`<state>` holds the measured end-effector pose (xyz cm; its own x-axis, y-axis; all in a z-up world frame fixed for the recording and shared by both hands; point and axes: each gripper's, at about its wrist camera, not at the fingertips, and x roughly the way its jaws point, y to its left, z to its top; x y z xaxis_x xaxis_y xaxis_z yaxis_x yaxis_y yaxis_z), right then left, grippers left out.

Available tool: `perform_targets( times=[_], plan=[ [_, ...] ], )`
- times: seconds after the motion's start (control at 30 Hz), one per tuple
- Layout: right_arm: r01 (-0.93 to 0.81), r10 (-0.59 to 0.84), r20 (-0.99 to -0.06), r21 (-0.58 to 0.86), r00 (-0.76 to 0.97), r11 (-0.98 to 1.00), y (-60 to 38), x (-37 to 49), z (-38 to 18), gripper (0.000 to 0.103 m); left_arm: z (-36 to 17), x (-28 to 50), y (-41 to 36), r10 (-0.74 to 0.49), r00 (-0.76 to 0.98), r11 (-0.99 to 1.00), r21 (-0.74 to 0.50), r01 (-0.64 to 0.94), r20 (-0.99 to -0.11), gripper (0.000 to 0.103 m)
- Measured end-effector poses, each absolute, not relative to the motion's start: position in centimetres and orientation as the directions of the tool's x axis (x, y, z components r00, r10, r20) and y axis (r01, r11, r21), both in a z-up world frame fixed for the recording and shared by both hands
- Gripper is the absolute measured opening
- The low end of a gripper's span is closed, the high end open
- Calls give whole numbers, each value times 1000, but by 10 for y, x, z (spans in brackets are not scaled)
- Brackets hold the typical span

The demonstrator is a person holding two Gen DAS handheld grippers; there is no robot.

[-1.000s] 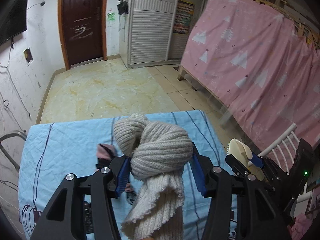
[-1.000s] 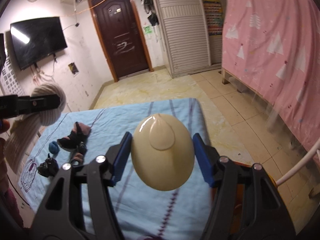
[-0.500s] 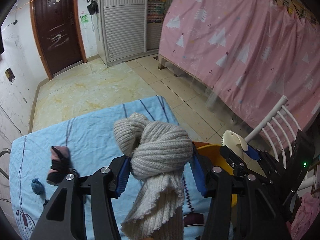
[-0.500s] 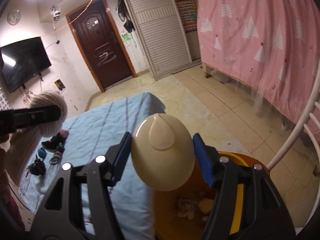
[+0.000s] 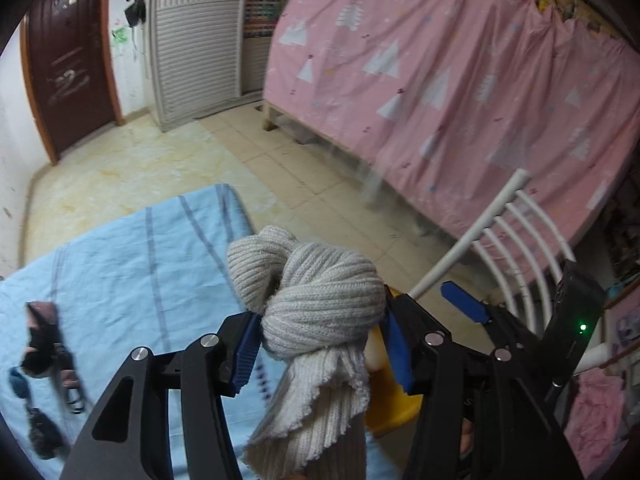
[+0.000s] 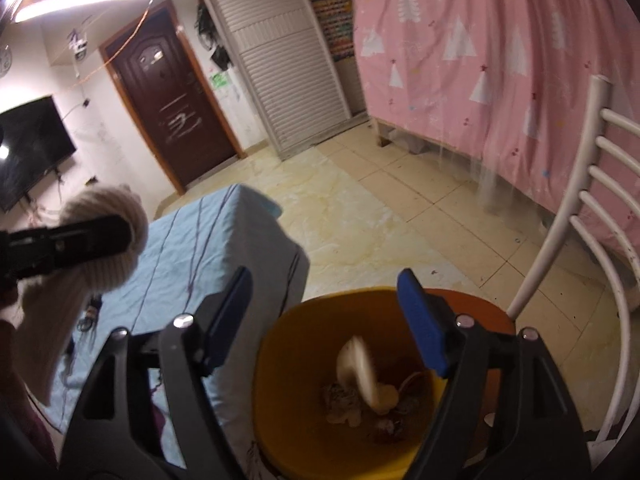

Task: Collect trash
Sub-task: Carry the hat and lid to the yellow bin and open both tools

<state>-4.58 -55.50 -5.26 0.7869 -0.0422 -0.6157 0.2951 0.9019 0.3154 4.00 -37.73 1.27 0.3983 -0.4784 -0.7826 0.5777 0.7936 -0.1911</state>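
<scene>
Jaws spread wide, the right gripper (image 6: 326,312) hovers over a yellow bin (image 6: 280,420); the left gripper (image 5: 320,344) clamps a soft, light knitted bundle (image 5: 320,308) at its knot, likely the firmest hold.

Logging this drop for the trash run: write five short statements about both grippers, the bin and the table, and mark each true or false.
1. The right gripper is open. True.
2. The left gripper holds nothing. False: it is clamped on a knotted grey knit cloth.
3. A cream-coloured piece, blurred, is inside the yellow bin. True.
4. The bin is empty apart from that piece. False: other scraps lie at its bottom.
5. Small dark items lie on the blue tablecloth. True.
</scene>
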Motion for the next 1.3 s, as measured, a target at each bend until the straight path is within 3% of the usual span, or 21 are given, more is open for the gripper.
perform_targets(
  times=[0.17, 0.33, 1.3],
  plan=[
    [350, -97, -597, 324, 796, 879, -572, -57, -51, 73, 10, 36, -388, -597, 336, 725, -310, 615, -728, 47],
    [376, -124, -590, 325, 798, 868, -578, -64, -50, 73, 7, 30, -399, -662, 278, 672, -387, 632, -696, 61],
    [260, -59, -591, 261, 805, 930, -495, -27, -23, 80, 44, 42, -287, -622, 436, 751, -339, 566, -650, 66]
  ],
)
